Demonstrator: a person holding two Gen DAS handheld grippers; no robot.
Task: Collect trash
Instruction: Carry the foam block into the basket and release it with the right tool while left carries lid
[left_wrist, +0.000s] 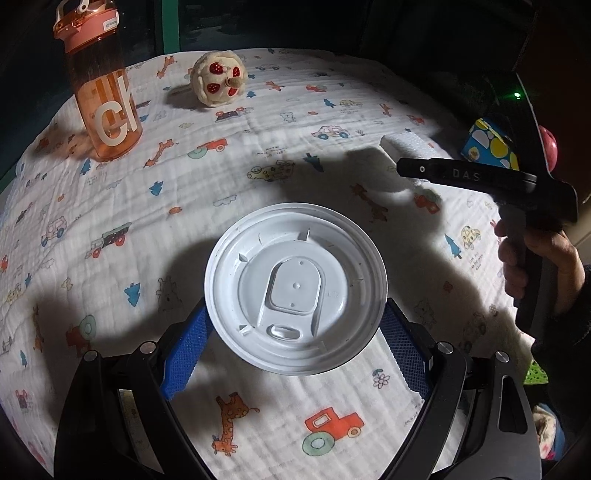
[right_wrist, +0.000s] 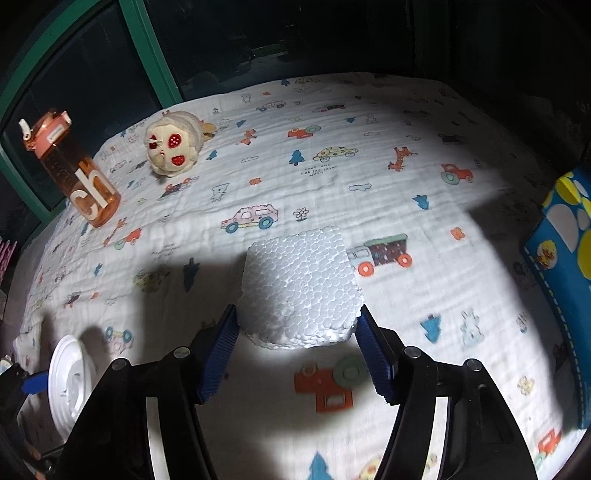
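A white plastic cup lid sits between the blue pads of my left gripper. Both pads touch its rim, and it hangs just above the printed cloth with its shadow beneath. In the right wrist view the same lid shows tilted at the lower left. A white foam block lies on the cloth, and my right gripper has its pads against the block's two sides. From the left wrist view a black finger of the right gripper covers part of the foam block, with a hand on the handle.
An orange water bottle stands at the far left, with a cream plush toy beside it. A blue box with coloured dots lies at the right edge. A green window frame runs behind the table.
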